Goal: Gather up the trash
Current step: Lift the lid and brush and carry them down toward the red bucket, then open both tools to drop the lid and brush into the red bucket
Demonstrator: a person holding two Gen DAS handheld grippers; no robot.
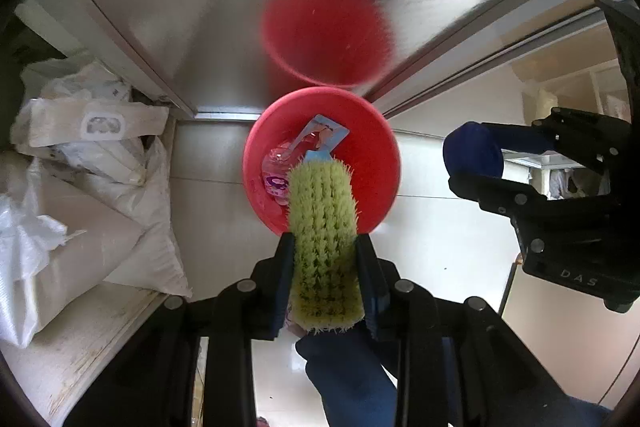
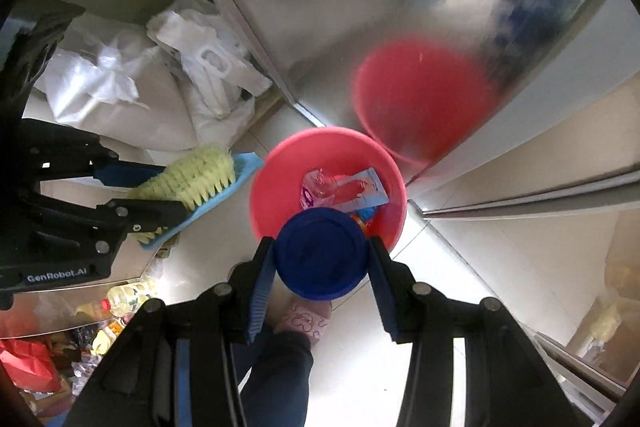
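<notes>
We clamp the left gripper (image 1: 324, 247) narrowly on a green-bristled scrub brush (image 1: 323, 227), and the right gripper (image 2: 322, 251) wider on a blue lid (image 2: 322, 253). Beyond, the red basin (image 2: 280, 163) on the floor holds wrappers (image 2: 352, 189).

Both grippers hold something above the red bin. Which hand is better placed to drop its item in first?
Probably the right. Its blue lid hangs over the red bin's near rim. The left's scrub brush is beside the bin in the right wrist view, though it overlaps it in its own.
</notes>
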